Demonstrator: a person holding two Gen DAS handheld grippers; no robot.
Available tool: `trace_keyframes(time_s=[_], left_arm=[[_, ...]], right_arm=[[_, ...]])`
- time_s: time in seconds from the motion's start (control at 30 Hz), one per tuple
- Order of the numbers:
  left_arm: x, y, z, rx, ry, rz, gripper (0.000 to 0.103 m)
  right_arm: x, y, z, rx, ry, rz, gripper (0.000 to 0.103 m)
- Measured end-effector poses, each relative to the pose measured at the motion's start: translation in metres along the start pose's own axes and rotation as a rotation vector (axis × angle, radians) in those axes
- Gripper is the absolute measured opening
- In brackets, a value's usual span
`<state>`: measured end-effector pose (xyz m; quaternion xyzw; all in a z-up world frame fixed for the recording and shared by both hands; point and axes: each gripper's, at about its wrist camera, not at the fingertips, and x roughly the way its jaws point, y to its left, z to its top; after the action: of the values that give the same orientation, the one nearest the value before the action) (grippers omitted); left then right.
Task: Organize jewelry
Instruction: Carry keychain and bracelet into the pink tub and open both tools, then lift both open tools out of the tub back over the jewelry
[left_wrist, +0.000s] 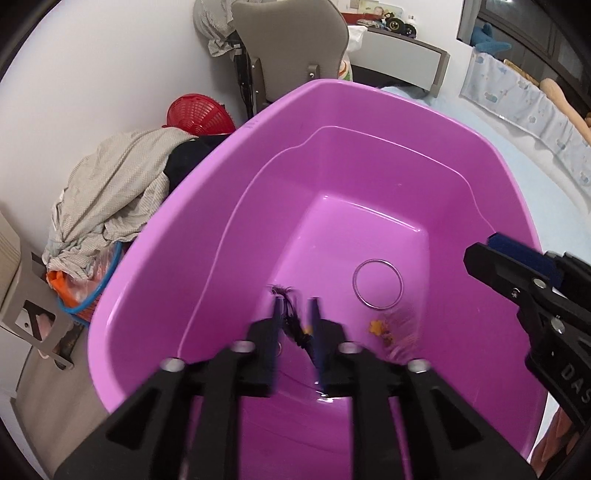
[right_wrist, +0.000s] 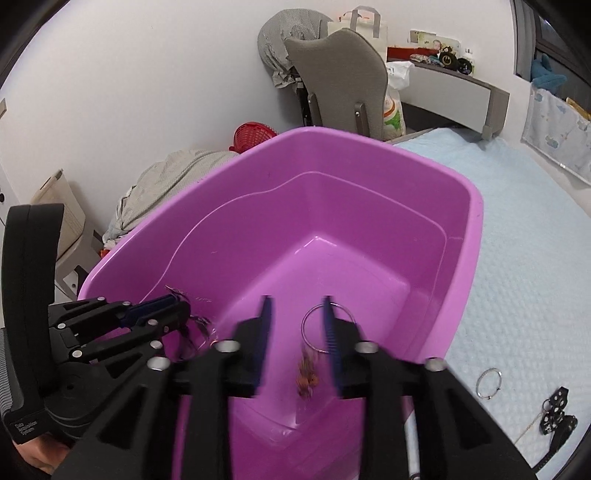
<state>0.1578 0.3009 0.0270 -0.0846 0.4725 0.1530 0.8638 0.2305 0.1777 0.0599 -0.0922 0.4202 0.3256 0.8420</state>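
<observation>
A purple plastic tub (left_wrist: 332, 122) (right_wrist: 369, 155) sits on a light blue bed cover. Inside lie a silver bangle (left_wrist: 377, 283) (right_wrist: 314, 332) and a blurred orange beaded piece (left_wrist: 384, 326) (right_wrist: 307, 373). My left gripper (left_wrist: 295, 317) (right_wrist: 162, 314) is over the tub's near left side, jaws slightly apart, with a dark tangled necklace (left_wrist: 291, 314) (right_wrist: 192, 325) hanging between them. My right gripper (right_wrist: 297, 325) (left_wrist: 517, 266) is open above the tub, over the bangle and the orange piece, holding nothing.
On the bed cover right of the tub lie another silver ring (right_wrist: 488, 383) and a black ornament on a chain (right_wrist: 554, 411). A grey chair (right_wrist: 340, 74), a red basket (left_wrist: 197, 114), and a pile of clothes (left_wrist: 114, 184) stand beyond the tub.
</observation>
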Motion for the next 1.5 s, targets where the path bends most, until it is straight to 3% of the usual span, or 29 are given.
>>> trace_keyframes(time_s=[0.03,0.07,0.13,0.8,1.5], left_arm=[[-0.002,0.000,0.000,0.005,-0.012,0.014,0.065],[-0.008,-0.001,0.000,0.016,-0.043,0.045,0.082],[-0.016,0.001,-0.001,0.002,-0.086,0.091,0.090],[-0.029,0.005,-0.012,-0.015,-0.086,0.120,0.090],[-0.065,-0.007,-0.031,-0.024,-0.126,0.086,0.090]], right_arm=[[-0.002,0.000,-0.001,-0.003,-0.003,-0.003,0.033],[-0.004,0.001,-0.001,-0.007,-0.007,-0.006,0.033],[-0.007,0.000,-0.001,-0.008,-0.012,-0.007,0.034],[-0.028,-0.005,-0.019,0.020,-0.037,-0.006,0.043],[-0.068,-0.015,-0.052,0.090,-0.092,0.003,0.051]])
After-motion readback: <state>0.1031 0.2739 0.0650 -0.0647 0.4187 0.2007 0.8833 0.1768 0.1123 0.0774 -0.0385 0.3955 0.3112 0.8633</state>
